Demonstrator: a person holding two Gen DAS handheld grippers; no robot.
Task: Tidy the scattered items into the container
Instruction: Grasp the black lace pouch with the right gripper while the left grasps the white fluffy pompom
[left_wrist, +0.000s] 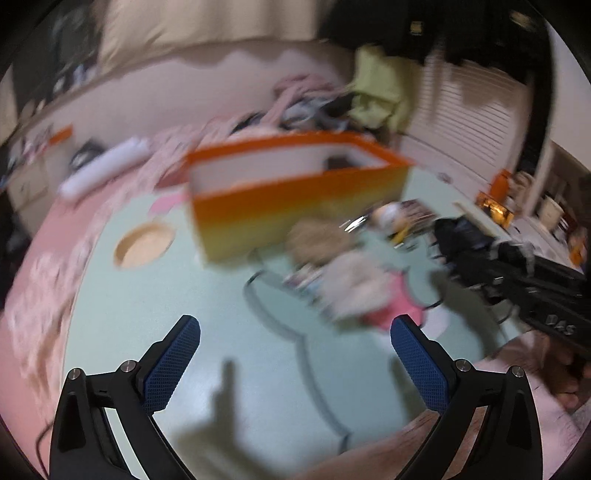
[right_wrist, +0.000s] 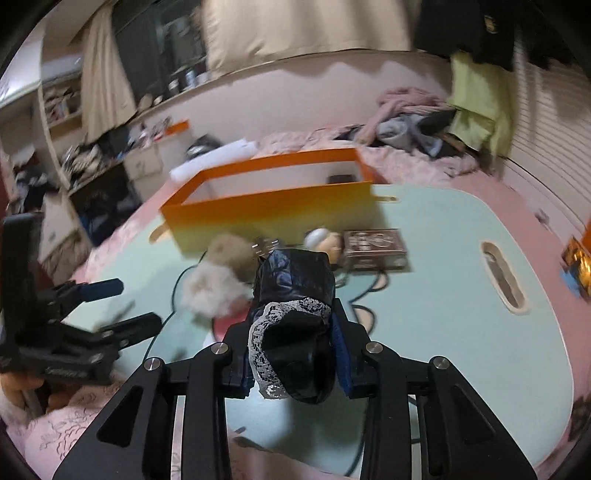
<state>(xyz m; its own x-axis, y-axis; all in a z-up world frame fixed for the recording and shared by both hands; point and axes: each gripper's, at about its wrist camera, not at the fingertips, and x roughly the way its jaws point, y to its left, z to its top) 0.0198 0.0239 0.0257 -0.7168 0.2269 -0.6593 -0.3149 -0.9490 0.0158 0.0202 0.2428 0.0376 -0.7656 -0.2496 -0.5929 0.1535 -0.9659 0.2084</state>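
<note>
Right tool (right_wrist: 295, 332) clamps black lace-trimmed bundle (right_wrist: 295, 317), left tool (left_wrist: 295, 365) wide & empty; orange container (right_wrist: 273, 206) looks nearly bare w/ plush toy (right_wrist: 214, 288), card box (right_wrist: 375, 249) etc. left on table (right_wrist: 443, 295).

Open mat (left_wrist: 207, 325) — toys (left_wrist: 343, 273) before box (left_wrist: 295, 214)

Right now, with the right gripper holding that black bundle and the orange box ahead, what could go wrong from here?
1. The shiny black bundle with white lace trim bulges well past the right gripper, so it might slip out before reaching the orange-rimmed open box.
2. The open left gripper sits close beside the fluffy beige plush toy; the two grippers could collide.
3. The left wrist view is blurred, so aiming is uncertain.
</note>
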